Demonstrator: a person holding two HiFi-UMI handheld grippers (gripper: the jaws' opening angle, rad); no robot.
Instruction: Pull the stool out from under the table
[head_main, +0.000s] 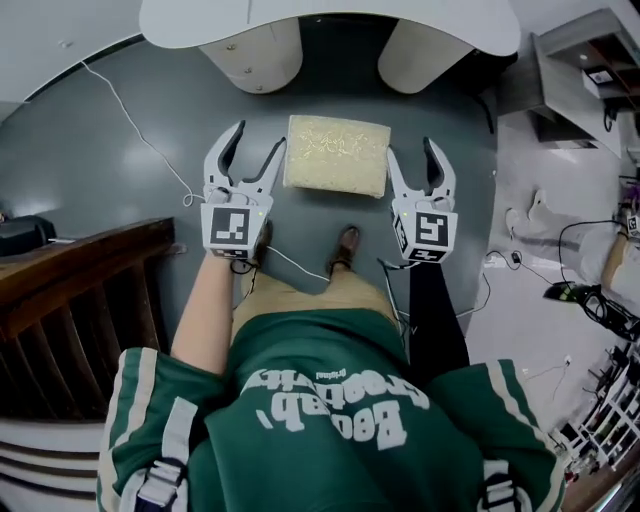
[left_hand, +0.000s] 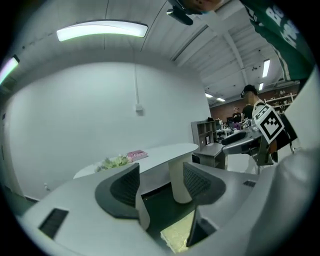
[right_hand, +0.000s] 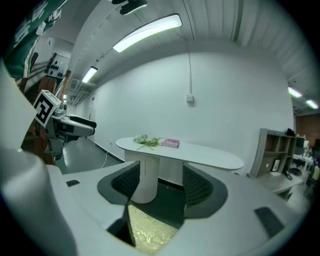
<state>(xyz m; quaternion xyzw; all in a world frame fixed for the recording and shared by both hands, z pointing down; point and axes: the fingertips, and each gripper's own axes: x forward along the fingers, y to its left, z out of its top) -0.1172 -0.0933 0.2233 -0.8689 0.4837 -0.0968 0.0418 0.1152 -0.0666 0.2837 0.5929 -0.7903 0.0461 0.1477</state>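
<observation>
Green shirt (head_main: 330, 420) and tan trousers fill the near foreground, with two brown shoes (head_main: 347, 243) planted on the dark grey floor (head_main: 100, 150). Just past the toes stands the stool (head_main: 337, 155), its pale gold patterned cushion facing up. It sits clear of the white oval table (head_main: 330, 20), in front of the table's two round legs.

Both grippers are held up in the air over it. The left gripper (head_main: 258, 135) hangs off the stool's left edge and the right gripper (head_main: 410, 148) off its right edge, so the cushion shows in the space between the two tools.

Each pair of jaws stands spread wide with nothing in it. In both gripper views the stool appears low down, beneath the gap and well apart from the pads, not inside it. Beyond the jaws the table top carries a sprig of greenery (right_hand: 146, 141) and a pink box (right_hand: 171, 143).
</observation>
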